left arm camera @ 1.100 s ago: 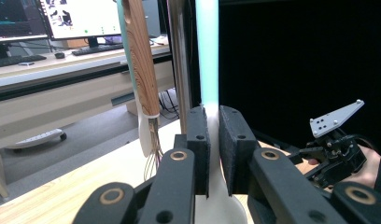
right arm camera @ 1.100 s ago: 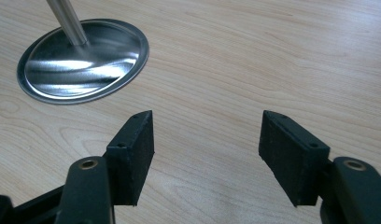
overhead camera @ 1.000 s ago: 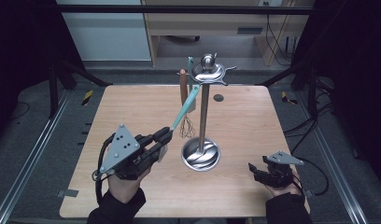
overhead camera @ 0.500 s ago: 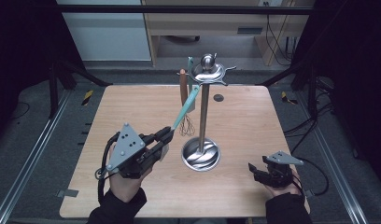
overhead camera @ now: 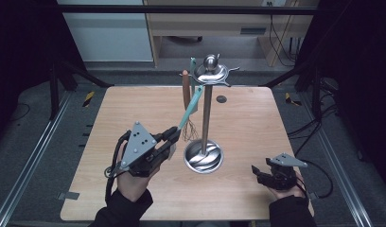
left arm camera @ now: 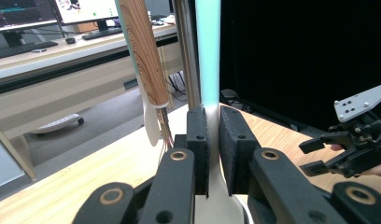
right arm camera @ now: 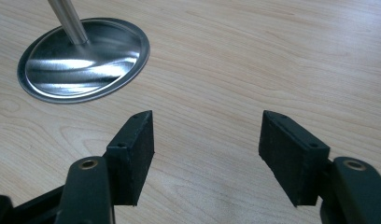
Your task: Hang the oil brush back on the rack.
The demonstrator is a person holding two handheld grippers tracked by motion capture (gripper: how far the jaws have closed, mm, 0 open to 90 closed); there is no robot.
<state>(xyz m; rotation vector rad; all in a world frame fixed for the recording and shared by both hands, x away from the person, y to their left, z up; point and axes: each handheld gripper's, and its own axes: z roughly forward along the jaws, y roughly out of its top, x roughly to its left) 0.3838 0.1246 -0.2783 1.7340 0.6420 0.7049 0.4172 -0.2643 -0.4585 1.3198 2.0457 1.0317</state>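
With our left gripper (overhead camera: pixel 174 135) clenched on the long turquoise-handled utensil (overhead camera: pixel 192 106), we should lift its loop straight off the steel rack (overhead camera: pixel 207 113); our right gripper (overhead camera: pixel 262 172) rests released.

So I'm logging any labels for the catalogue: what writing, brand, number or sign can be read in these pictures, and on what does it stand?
No text can be read.
Monitors behind the desk in the left gripper view: coloured screen content, too blurred to read.
Teal-handled utensil held in the left gripper: no marking visible.
Metal stand base: bare, no brand visible.
Grey plate on the left gripper: holes, no print.
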